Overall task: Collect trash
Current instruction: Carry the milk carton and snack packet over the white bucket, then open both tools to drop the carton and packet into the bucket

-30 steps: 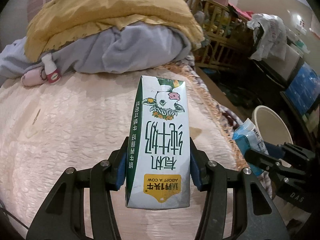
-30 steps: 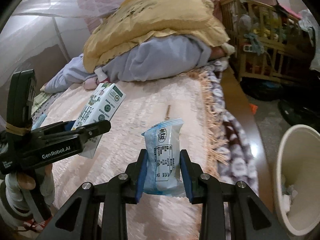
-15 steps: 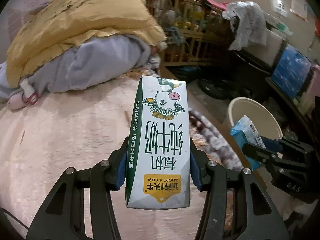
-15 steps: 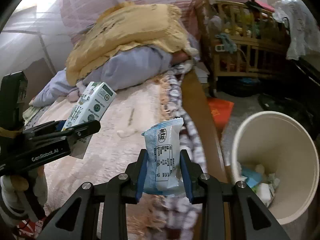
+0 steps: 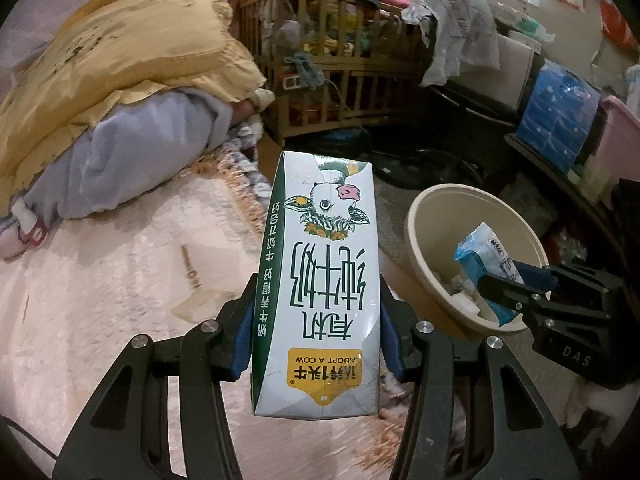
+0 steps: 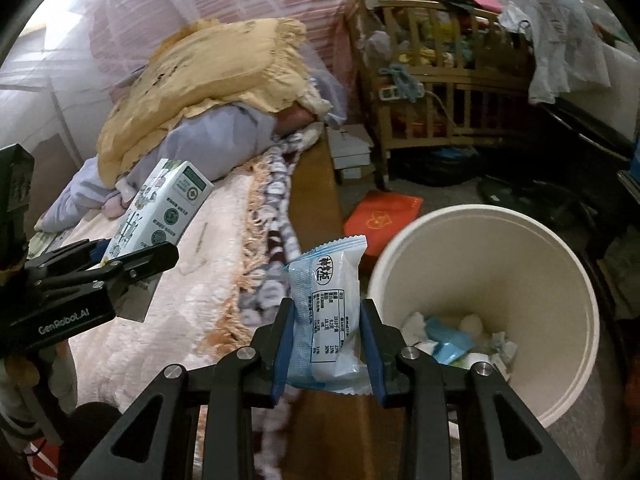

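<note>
My left gripper (image 5: 316, 332) is shut on a white and green milk carton (image 5: 320, 280) and holds it above the bed's edge; the carton also shows in the right wrist view (image 6: 160, 208). My right gripper (image 6: 326, 340) is shut on a blue and white snack wrapper (image 6: 326, 308), held just left of the cream trash bin (image 6: 520, 240). In the left wrist view the wrapper (image 5: 486, 256) hangs over the bin (image 5: 432, 216). The bin holds several pieces of crumpled trash (image 6: 452, 340).
The bed has a pink quilt (image 5: 100, 300), a fringed blanket edge (image 6: 256, 240) and a wooden side rail (image 6: 316, 184). A yellow and lilac bedding pile (image 5: 120, 92) lies at the back. A wooden crib (image 6: 436, 92) and a red bag (image 6: 384, 216) stand beyond the bin.
Both grippers have swung right, from over the bed toward the trash bin. The bin now fills much more of both views. Both still hold their items.
</note>
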Available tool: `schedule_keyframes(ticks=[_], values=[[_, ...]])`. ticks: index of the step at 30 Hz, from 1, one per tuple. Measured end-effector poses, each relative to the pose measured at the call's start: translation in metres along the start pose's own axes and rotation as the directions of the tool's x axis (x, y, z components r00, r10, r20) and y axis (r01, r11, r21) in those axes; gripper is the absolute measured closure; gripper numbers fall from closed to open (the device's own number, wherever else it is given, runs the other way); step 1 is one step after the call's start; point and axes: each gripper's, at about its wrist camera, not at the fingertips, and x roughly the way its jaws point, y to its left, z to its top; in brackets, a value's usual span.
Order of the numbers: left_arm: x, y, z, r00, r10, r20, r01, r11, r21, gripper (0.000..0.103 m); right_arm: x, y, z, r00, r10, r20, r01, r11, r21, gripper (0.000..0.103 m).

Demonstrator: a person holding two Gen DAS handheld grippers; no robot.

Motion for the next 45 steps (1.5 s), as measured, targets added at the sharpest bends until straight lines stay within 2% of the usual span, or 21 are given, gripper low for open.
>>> schedule_keyframes(ticks=[16, 33, 39, 45], values=[[0.03, -0.046, 0.01, 0.999, -0.041, -0.028, 0.043, 0.997, 0.063, 0.053, -0.001, -0.054, -0.01, 0.999, -0.044, -0.001, 0.043, 0.994, 0.105, 0.072], [0.062, -0.078, 0.02, 0.991, -0.107, -0.078, 0.112, 0.991, 0.074, 0.053, 0.006, -0.1, -0.017, 0.997, -0.081, -0.021, 0.083, 0.975, 0.207, 0.072], [0.077, -0.091, 0.026, 0.985, -0.144, -0.094, 0.151, 0.986, 0.064, 0.053, 0.006, -0.11, -0.017, 0.995, -0.096, -0.017, 0.097, 0.967, 0.234, 0.072], [0.092, -0.104, 0.032, 0.97, -0.21, -0.123, 0.218, 0.974, 0.055, 0.053, 0.009, -0.121, -0.018, 0.994, -0.107, -0.025, 0.109, 0.959, 0.263, 0.072]])
